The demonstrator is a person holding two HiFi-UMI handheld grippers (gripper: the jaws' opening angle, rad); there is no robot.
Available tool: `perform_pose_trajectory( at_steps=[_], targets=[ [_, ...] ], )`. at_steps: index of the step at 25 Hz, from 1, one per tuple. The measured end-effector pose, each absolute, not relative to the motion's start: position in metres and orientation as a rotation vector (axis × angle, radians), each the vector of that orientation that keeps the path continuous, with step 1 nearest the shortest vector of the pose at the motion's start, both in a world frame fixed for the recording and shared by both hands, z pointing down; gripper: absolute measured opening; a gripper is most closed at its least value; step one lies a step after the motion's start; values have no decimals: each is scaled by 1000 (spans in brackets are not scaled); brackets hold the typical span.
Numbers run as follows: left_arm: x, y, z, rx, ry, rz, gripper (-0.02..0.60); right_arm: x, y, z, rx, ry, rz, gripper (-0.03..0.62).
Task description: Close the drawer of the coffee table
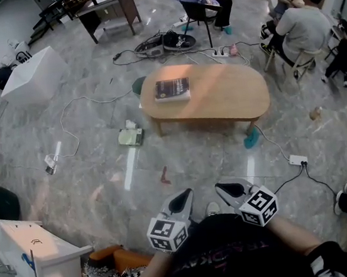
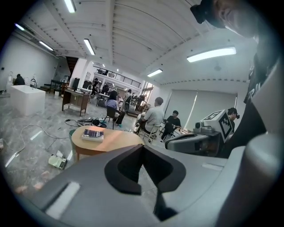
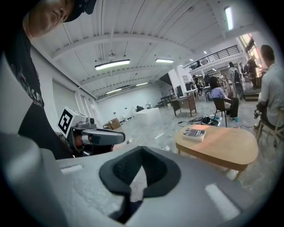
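Observation:
The oval wooden coffee table [image 1: 218, 94] stands on the marble floor a good way ahead of me, with a dark book [image 1: 172, 89] on its left end. No drawer shows on the sides I can see. Both grippers are low in the head view, close to my body and far short of the table. The left gripper [image 1: 182, 198] and right gripper [image 1: 228, 189] are shut with nothing held. The left gripper view shows its closed jaws [image 2: 143, 148], the table [image 2: 104, 139] and the right gripper [image 2: 195, 141]. The right gripper view shows its closed jaws [image 3: 142, 150] and the table [image 3: 222, 144].
A white cabinet [image 1: 43, 259] stands at my lower left and a white block [image 1: 35, 73] at the far left. Cables, a power strip [image 1: 298, 160] and a green packet [image 1: 131, 136] lie on the floor. People sit on chairs [image 1: 301, 23] beyond the table.

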State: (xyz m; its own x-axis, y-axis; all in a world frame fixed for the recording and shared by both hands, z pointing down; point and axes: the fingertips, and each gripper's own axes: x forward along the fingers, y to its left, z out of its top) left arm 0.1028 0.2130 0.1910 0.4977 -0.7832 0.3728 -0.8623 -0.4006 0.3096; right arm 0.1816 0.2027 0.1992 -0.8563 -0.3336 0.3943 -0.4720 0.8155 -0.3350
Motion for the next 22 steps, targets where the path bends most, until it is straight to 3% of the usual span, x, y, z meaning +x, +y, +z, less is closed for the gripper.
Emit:
perform_pose_trajectory(
  at_steps=[22],
  targets=[
    [121,200,201,2309,-1297,274,6,186,193,208,614,-2673,634,2]
  ],
)
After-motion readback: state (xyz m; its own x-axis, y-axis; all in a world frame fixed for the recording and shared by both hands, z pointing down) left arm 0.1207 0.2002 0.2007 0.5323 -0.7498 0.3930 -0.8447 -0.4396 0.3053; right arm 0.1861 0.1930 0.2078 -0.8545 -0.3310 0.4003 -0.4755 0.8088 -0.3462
